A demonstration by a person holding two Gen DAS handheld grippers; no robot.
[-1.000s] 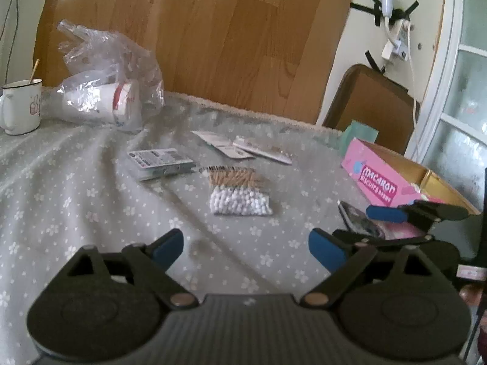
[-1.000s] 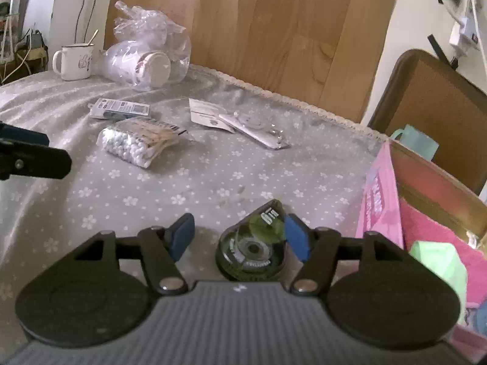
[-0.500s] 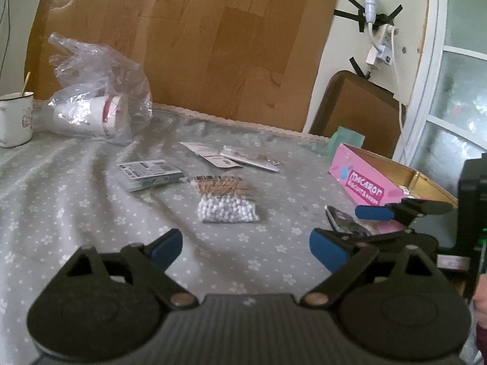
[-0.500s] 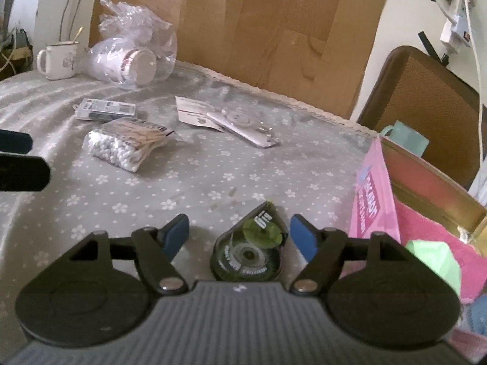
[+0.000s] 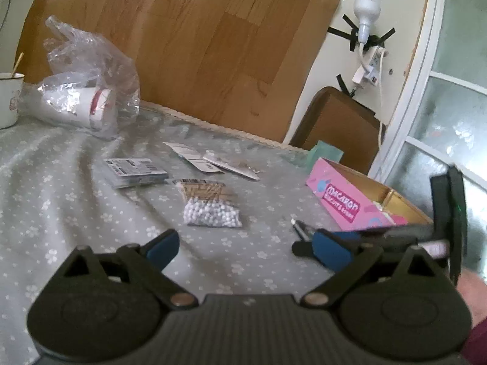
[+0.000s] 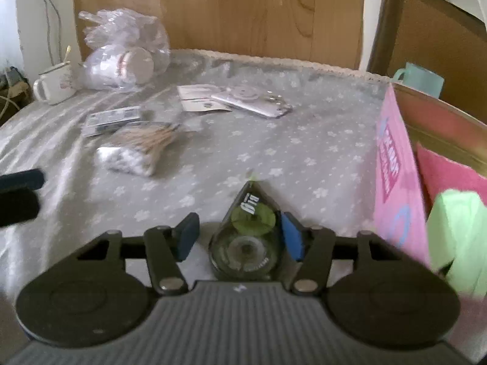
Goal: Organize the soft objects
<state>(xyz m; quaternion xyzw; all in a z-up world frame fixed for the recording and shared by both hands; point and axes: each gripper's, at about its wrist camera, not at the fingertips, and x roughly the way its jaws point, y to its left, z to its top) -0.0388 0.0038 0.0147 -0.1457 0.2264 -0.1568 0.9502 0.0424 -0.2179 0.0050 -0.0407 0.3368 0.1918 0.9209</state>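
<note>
Tablecloth (image 6: 304, 152) under right claw (image 6: 240, 237) closing around tape dispenser (image 6: 246, 243).

One bag of cotton swabs (image 5: 210, 203), one flat printed packet (image 5: 135, 172), one tape dispenser (image 6: 246, 237), one pink box (image 5: 350, 203), one plastic bag (image 5: 88, 82), two mugs and two grippers are counted on the bench (image 5: 61, 200).

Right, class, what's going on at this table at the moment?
A person holds a gripper in each hand over a table with a flowered cloth. The right gripper has just been closing around a correction tape dispenser: its right pad looks to touch it, the left is still clear. The left gripper hangs open and empty. A cotton swab bag lies further back, and the pink box stands on the right.
</note>
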